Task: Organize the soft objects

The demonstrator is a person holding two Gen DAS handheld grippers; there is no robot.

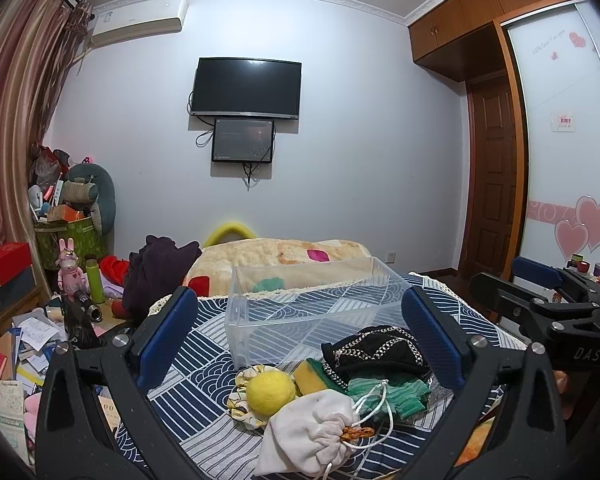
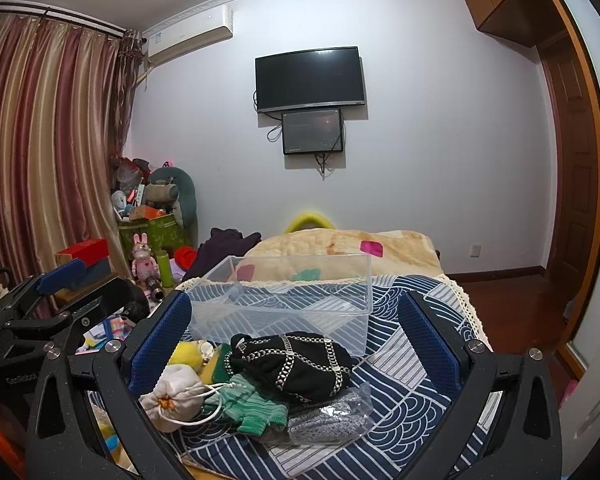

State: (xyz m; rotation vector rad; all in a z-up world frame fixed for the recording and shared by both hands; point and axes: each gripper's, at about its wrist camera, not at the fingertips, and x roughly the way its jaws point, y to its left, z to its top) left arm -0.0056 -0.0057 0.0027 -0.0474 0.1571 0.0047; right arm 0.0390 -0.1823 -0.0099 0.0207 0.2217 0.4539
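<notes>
Materials and finishes seen across the bed and both tools

The bin is made of clear, glossy plastic, and the patterned bedspread under it is seen as matt woven cloth with a lace-like trim. A white drawstring pouch of soft matt fabric, a fuzzy yellow felt-like ball, a green ribbed knit, a black knitted piece and a porous yellow-green sponge are shown. A crinkled clear plastic bag is seen. The left gripper and right gripper are formed of matt black plastic, with textured blue pads and shiny metal screws.
</notes>
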